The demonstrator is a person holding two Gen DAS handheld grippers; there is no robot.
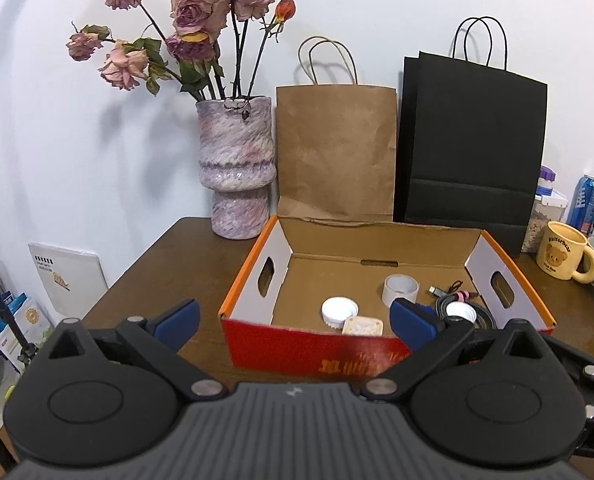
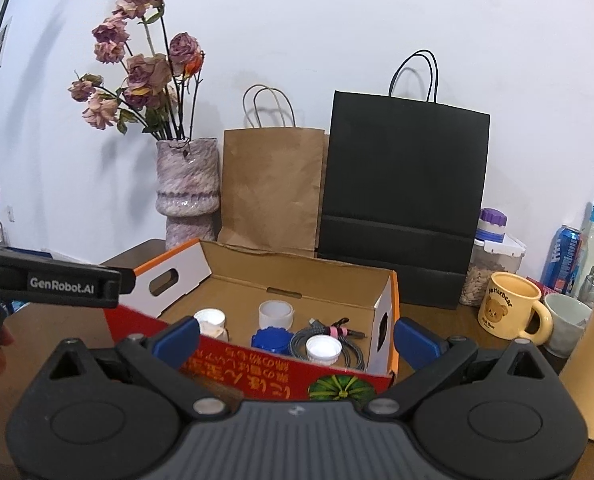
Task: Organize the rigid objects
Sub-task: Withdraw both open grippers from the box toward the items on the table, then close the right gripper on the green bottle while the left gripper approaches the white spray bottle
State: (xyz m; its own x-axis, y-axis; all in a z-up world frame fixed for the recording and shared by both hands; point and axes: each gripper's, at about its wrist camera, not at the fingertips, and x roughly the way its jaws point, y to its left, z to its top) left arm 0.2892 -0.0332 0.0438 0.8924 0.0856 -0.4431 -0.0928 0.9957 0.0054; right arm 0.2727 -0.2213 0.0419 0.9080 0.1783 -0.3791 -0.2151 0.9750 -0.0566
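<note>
Both grippers hang wide apart and empty before the cardboard box (image 2: 281,280) at the table's back edge: left gripper (image 1: 293,316), right gripper (image 2: 297,336). Inside lie white caps (image 2: 323,349), a tape roll (image 1: 400,289), a coiled cable (image 2: 329,344), probably snag-prone. The bear mug (image 2: 511,306) beside the box risks a knock.

"GenRobot.AI" on the left tool's black body (image 2: 63,285); "Butterbear" (above a bear) on yellow mug (image 2: 511,304)
</note>
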